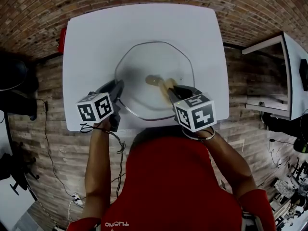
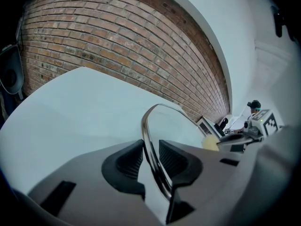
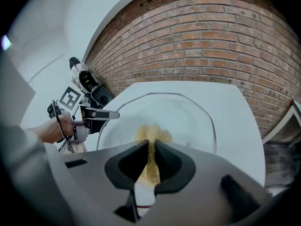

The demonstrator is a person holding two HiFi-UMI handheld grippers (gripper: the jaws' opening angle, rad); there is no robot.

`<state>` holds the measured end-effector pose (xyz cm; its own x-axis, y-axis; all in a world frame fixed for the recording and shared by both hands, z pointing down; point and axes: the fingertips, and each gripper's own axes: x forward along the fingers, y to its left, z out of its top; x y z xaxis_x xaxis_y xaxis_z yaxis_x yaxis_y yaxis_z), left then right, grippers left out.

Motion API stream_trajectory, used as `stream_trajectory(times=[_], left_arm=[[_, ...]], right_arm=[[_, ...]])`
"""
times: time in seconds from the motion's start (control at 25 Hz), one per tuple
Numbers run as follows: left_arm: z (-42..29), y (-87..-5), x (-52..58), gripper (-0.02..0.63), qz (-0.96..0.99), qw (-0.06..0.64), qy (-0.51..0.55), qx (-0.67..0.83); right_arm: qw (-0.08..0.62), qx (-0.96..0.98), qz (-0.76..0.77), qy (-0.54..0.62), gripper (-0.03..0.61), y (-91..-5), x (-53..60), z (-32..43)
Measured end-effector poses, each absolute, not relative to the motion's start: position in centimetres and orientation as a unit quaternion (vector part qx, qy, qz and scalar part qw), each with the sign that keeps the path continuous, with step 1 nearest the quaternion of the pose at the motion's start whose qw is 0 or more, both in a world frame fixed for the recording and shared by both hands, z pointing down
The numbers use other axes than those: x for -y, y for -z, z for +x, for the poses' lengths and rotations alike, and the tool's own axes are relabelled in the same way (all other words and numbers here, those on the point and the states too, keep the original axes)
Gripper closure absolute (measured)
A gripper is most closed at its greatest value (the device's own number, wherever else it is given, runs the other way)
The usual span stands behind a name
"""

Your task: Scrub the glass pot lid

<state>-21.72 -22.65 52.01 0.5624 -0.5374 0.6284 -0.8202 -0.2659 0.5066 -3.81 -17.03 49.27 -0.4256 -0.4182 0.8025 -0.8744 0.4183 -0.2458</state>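
Between the left fingers [image 2: 124,166], the glass pot lid rim [image 2: 149,142].

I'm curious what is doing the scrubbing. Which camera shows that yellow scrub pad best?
The right gripper view: the scrub pad sits large in the middle, pinched in the right hand-held gripper over the glass lid. The head view shows it as a small pale patch, the left gripper view as a blurred yellow spot.

The left gripper [image 1: 117,88] has its jaws clamped on the rim of the glass lid [image 2: 149,126]. The right gripper [image 1: 169,88] pinches a yellow scrubber [image 3: 151,136] between nearly closed jaws. Both bare forearms reach forward, angled slightly inward.
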Motion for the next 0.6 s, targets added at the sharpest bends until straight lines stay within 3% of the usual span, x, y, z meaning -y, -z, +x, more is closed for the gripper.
stream_trajectory(times=[0.24,0.6], left_arm=[[-21.9,-52.2,22.7,0.499,0.776,0.421,-0.170,0.438],[-21.7,-52.2,22.6,0.498,0.778,0.417,-0.163,0.441]], right_arm=[[0.308,0.780,0.441,-0.321,0.523,-49.2,21.2,-5.7],[0.342,0.776,0.440,-0.296,0.523,-51.8,23.5,-8.0]])
